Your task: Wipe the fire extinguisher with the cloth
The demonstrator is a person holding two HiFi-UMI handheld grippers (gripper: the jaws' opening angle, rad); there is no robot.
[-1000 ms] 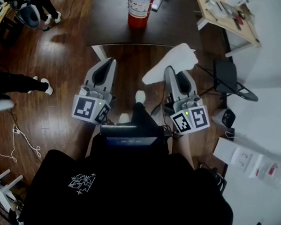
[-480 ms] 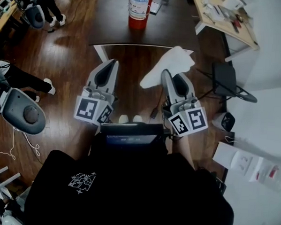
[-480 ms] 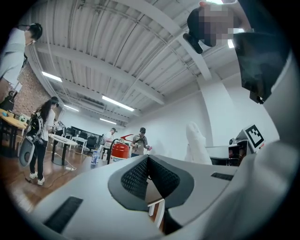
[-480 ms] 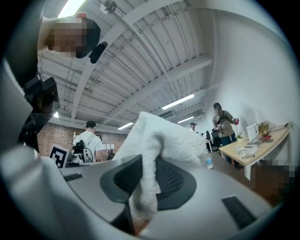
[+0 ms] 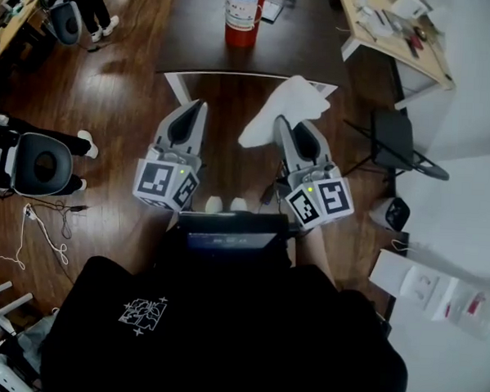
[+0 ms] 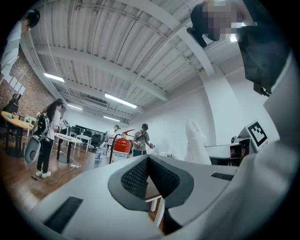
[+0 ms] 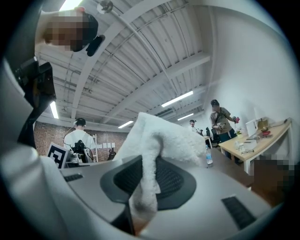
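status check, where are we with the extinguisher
Left gripper shut, empty. Right gripper shut on cloth. Fire extinguisher upright on table ahead, not yet touched. Nothing seen in the way.

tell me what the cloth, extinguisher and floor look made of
Cloth: soft white terry-like fabric; fuzzy nap, limp folds.
Extinguisher: likely painted metal; glossy red cylinder, printed label.
Floor: dark wood or wood-look planks; visible seams, slight sheen.
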